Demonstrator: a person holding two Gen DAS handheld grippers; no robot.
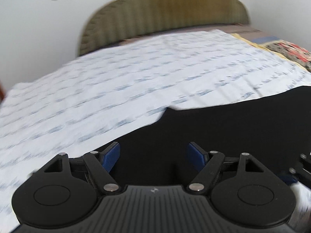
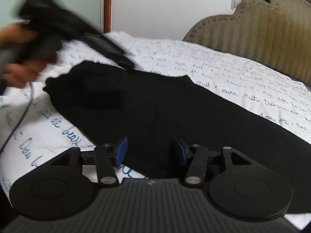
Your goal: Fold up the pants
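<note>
White bedsheet printed with blue handwriting [image 2: 223, 71] covers a bed with an olive padded headboard [image 2: 258, 31], and the black pants [image 2: 155, 106] lie flat across it, directly ahead of and beneath both tools.

Left gripper [image 1: 152, 155] stands with its blue pads spread and nothing between them; only the dark cloth shows below, with the pants' edge running off ahead and to its right. Right gripper [image 2: 149, 151] is likewise released, its pads apart and empty above the fabric.

From the right wrist view the far-left end of the garment looks doubled over into a thicker layer, though blur and the uniform black make the fold lines hard to read. I judge that one fold has probably been laid and let go. Further folds into a compact stack appear to remain.
</note>
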